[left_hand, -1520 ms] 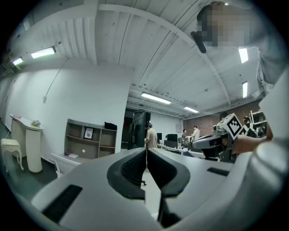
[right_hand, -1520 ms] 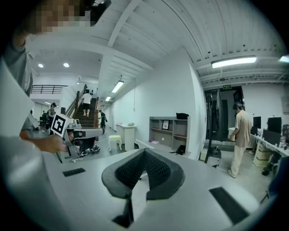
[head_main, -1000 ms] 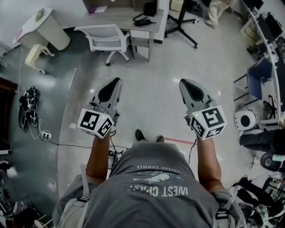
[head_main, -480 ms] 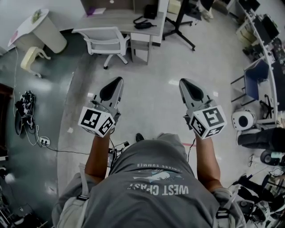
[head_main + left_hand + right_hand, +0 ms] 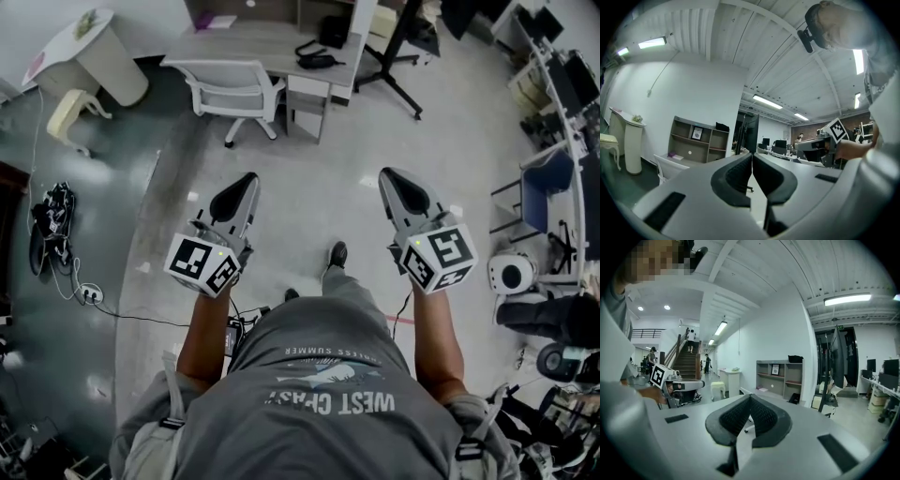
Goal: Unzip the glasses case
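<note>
white chair [image 5: 236, 84] beside desk [image 5: 253, 39] | black bag [image 5: 319, 59] (on desk) | cables [image 5: 52, 220] on floor [image 5: 319, 206]

The left gripper [image 5: 752, 161] has its jaws together, nothing between them. Beyond, a shelf [image 5: 698, 140] stands at left, the right gripper [image 5: 799, 149] at right.

Two grippers: left gripper [image 5: 247, 178], right gripper [image 5: 386, 174]; two marker cubes [image 5: 202, 262], one per gripper. Head view: one person [image 5: 328, 375], two shoes [image 5: 337, 253], one chair [image 5: 234, 89], one desk [image 5: 262, 42], one stool [image 5: 70, 111], one pedestal [image 5: 103, 56]. Left gripper view adds one shelf unit [image 5: 696, 140]; right gripper view adds one staircase [image 5: 686, 363].
</note>
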`<state>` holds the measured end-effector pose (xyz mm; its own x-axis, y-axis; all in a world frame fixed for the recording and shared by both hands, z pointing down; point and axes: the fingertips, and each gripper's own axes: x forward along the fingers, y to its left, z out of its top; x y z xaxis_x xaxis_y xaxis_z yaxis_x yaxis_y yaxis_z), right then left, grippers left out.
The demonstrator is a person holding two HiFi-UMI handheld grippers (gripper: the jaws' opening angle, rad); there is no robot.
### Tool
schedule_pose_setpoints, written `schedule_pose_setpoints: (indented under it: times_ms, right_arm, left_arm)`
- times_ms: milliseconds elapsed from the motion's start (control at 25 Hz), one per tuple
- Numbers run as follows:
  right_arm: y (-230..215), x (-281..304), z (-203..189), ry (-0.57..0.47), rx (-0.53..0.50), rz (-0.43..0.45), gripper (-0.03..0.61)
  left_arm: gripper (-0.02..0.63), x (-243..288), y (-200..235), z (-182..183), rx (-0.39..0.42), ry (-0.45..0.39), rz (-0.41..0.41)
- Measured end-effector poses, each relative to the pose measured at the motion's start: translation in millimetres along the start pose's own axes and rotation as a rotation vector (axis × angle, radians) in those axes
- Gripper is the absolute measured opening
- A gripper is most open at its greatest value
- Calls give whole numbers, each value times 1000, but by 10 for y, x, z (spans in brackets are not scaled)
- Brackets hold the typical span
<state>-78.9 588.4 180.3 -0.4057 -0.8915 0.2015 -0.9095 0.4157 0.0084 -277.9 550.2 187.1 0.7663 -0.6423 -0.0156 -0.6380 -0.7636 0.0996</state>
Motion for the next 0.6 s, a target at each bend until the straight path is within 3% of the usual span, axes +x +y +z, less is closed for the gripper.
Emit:
schedule_pose_setpoints:
  times_ms: [600]
  right_arm:
    - [-1085, 1010, 68, 3, 21, 131, 12]
  left_arm:
    - [3, 1025, 407, -18, 10, 38, 123]
